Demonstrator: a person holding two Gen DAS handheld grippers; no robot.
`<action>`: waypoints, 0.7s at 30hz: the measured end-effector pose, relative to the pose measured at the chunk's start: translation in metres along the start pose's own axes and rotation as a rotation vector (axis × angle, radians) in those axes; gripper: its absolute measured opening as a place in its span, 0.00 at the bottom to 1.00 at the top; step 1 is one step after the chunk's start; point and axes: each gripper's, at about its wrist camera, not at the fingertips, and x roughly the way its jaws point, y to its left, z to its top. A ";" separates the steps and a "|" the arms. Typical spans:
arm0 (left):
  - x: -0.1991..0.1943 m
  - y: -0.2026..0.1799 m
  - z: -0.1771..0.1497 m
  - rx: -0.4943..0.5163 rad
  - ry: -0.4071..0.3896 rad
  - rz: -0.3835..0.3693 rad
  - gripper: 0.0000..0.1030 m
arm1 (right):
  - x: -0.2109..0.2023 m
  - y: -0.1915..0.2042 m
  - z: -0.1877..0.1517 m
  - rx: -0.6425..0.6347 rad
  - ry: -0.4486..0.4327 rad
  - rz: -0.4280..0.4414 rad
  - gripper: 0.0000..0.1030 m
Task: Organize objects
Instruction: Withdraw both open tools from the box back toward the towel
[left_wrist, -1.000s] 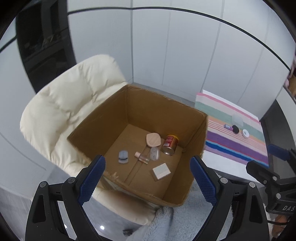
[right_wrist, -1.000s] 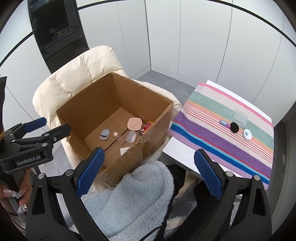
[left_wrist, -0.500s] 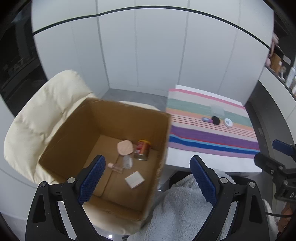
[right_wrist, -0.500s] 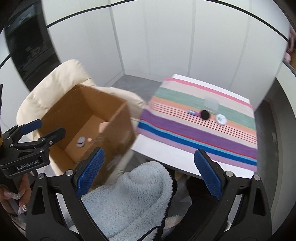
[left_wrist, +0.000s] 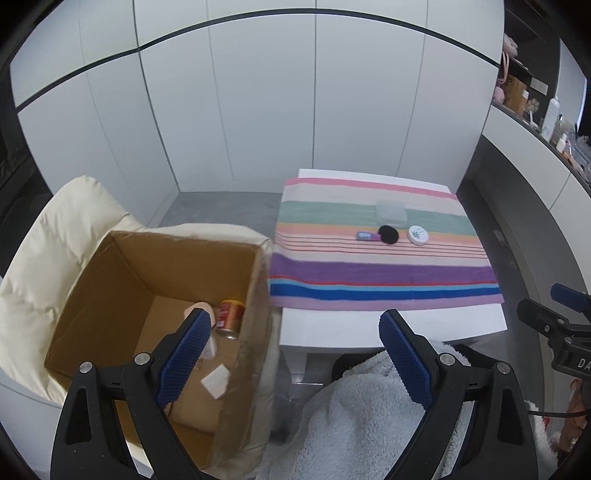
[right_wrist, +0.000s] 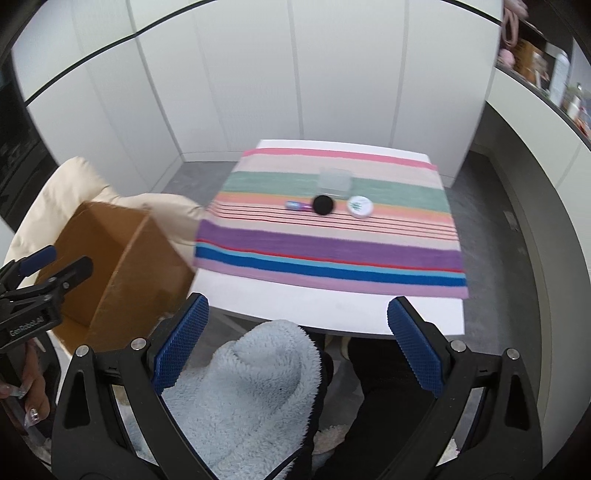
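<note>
A striped cloth (left_wrist: 380, 273) (right_wrist: 332, 243) covers a small white table (left_wrist: 369, 325). On it lie a clear plastic box (left_wrist: 390, 212) (right_wrist: 334, 181), a black round puff (left_wrist: 388, 234) (right_wrist: 323, 205), a small purple tube (left_wrist: 364, 235) (right_wrist: 293, 205) and a white round jar (left_wrist: 417, 235) (right_wrist: 359, 206). A cardboard box (left_wrist: 118, 295) (right_wrist: 122, 273) on a cream chair holds a red can (left_wrist: 231, 319), a pink compact (left_wrist: 197, 308) and a white packet (left_wrist: 215, 380). My left gripper (left_wrist: 295, 332) and right gripper (right_wrist: 297, 314) are both open and empty, short of the table's near edge.
The cream padded chair (left_wrist: 44, 258) stands left of the table. A light blue fleece garment (right_wrist: 243, 387) and the person's lap fill the foreground. A curved counter (left_wrist: 535, 147) with bottles runs along the right. White wall panels stand behind the table.
Both views have swung right, from the cardboard box to the striped table. The box has slid to the left of each view. Both grippers stayed open.
</note>
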 end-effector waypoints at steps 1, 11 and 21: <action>0.001 -0.004 0.002 0.002 -0.003 -0.002 0.91 | 0.001 -0.005 0.000 0.006 0.001 -0.008 0.96; 0.019 -0.044 0.023 0.100 -0.020 -0.001 0.91 | 0.022 -0.047 0.004 0.040 0.020 -0.075 0.96; 0.096 -0.077 0.071 0.126 0.103 -0.062 0.91 | 0.091 -0.069 0.032 0.034 0.068 -0.090 0.96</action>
